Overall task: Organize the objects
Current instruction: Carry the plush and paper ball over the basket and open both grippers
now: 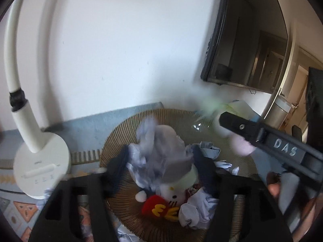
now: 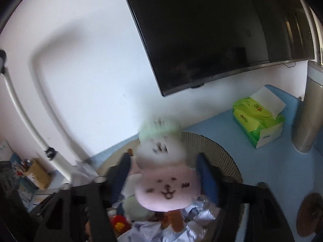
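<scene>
Left tongs (image 1: 161,173): the black arms filled the bottom of the left wrist view, jaws standing apart, nothing pressed between the pads.
Between the left tongs: a blurred grey-and-white plush (image 1: 167,157) sat in the gap, clear of both pads; whether it rested on the pile or hung in the air could not be told.
Below the left tongs: a white plush with a red bow (image 1: 161,205) lay among crumpled white paper (image 1: 199,209) in a round woven basket (image 1: 125,127).
Right tongs (image 2: 161,179): jaws apart, blue pads (image 2: 209,181) on either side of a pink plush face (image 2: 167,189); the view was blurred and the pads did not appear to squeeze it.
Pink plush: it hung over the same basket, its rim (image 2: 228,155) showing behind the right pad, with paper beneath.
Left of the left tongs: a white desk lamp (image 1: 40,161) stood on its round base just beside the basket, its neck curving up the wall.
Right of the left tongs: the other tongs' black arm, marked DAS, crossed in over the basket, a hand (image 1: 274,187) behind it.
Beyond the right tongs: a green tissue pack (image 2: 258,119) sat on the blue counter (image 2: 262,165), well apart from the basket, near a tall grey cylinder (image 2: 306,117).
Above: a dark wall-mounted screen (image 2: 212,30).
</scene>
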`<state>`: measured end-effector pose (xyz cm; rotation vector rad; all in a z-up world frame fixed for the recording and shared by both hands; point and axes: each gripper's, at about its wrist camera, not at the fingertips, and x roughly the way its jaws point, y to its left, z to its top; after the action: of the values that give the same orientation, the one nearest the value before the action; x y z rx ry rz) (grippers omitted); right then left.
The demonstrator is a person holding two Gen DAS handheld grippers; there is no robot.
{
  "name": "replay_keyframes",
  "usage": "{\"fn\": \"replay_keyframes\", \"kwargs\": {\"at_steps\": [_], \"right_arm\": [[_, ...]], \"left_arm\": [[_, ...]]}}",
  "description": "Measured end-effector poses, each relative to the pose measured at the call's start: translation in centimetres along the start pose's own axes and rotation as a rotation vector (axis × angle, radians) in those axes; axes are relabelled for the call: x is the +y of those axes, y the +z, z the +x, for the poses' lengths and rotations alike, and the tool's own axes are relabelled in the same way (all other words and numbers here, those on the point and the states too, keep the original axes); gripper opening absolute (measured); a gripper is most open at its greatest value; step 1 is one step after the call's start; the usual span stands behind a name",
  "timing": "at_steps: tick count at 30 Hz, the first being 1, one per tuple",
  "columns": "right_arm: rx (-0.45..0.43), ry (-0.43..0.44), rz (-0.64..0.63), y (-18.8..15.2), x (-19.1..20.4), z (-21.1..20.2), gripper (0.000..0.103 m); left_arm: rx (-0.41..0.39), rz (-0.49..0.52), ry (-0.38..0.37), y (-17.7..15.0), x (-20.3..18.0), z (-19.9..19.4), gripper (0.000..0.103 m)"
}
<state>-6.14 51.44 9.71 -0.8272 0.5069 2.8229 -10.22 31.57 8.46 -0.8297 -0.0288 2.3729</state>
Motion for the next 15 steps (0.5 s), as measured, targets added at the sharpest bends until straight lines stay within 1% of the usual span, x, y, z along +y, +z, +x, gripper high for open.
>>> {"fn": "replay_keyframes", "kwargs": {"at_steps": [1, 3, 5, 8, 10, 11, 13, 14, 15], "right_arm": [[0.008, 0.004, -0.002, -0.3, -0.3, 0.3, 0.070], [0.029, 0.013, 0.004, -0.9, -0.6, 0.5, 0.070], [0.029, 0.017, 0.024, -1.1, -1.1, -0.2, 0.070], [0.022, 0.056, 0.043, -1.3, -1.4, -2.2, 0.070], [0.013, 0.061, 0.024, -1.9, -0.9, -4.4, 0.070], [0.010, 0.062, 0.005, -2.3, -0.5, -5.4, 0.070], [0.018, 0.078, -0.048, -3.5, 0.7, -7.6, 0.070], [0.028, 0.091, -0.069, -4.2, 1.3, -8.5, 0.071], [0.044, 0.110, -0.090, -5.3, 1.9, -9.4, 0.071]], "left_arm": [[0.003, -0.012, -0.002, -0.1, 0.3, 0.0, 0.091], [0.000, -0.040, -0.005, -0.4, 1.1, -0.4, 0.091], [0.005, -0.056, -0.009, -0.5, 1.6, -1.3, 0.091], [-0.008, -0.069, -0.023, -0.7, 2.4, -4.4, 0.091], [-0.039, -0.078, -0.007, -1.3, 3.3, -7.9, 0.092], [-0.049, -0.080, -0.001, -1.6, 3.7, -9.0, 0.092], [-0.077, -0.091, 0.050, -2.9, 5.3, -12.9, 0.092], [-0.085, -0.098, 0.076, -3.4, 5.4, -14.1, 0.092], [-0.108, -0.115, 0.130, -4.3, 6.6, -16.1, 0.092]]}}
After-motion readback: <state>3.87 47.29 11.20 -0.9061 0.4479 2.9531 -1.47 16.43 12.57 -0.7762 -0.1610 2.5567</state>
